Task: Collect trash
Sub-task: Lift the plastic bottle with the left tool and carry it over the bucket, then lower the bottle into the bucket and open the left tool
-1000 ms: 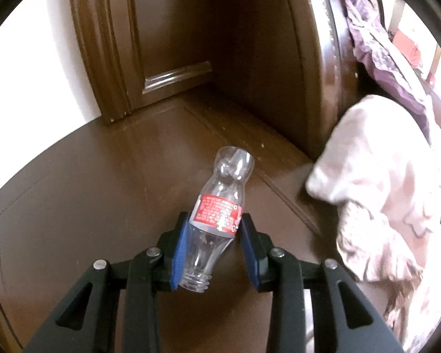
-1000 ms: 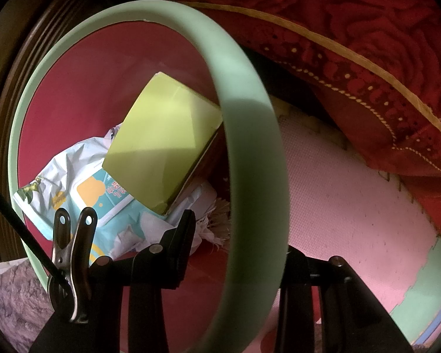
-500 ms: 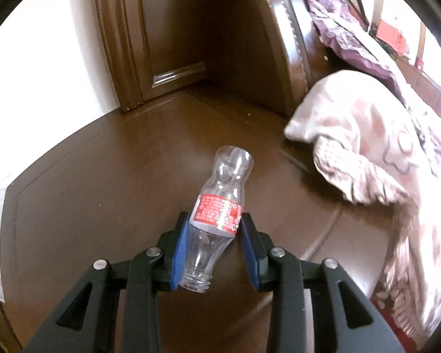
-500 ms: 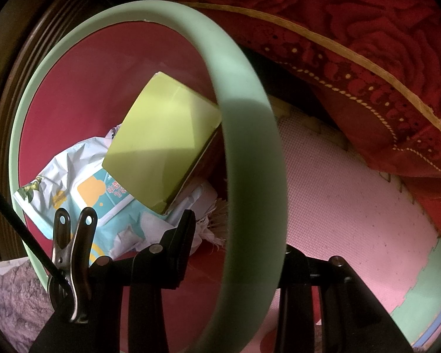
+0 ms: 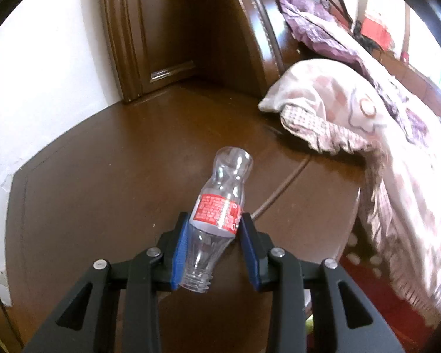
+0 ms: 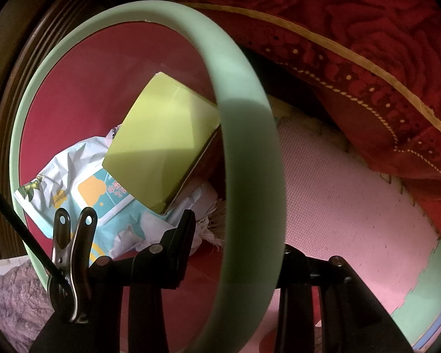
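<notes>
Empty clear bottle [image 5: 219, 216] with red label, clamped between the blue pads [image 5: 180, 250] of the left gripper [image 5: 216, 250], neck toward the camera, above a brown tabletop [image 5: 103, 182]. Right gripper [image 6: 235, 253] grips the green rim [image 6: 250, 153] of a bin holding a yellow box [image 6: 164, 144] and wrapper [image 6: 73, 182].

A clear, capless plastic bottle [image 5: 219, 220] with a red label is tilting neck-down above a brown wooden top, while a green-rimmed red bin [image 6: 244, 153] is holding a yellow-green box [image 6: 161, 144] and a wipes packet [image 6: 85, 188].
</notes>
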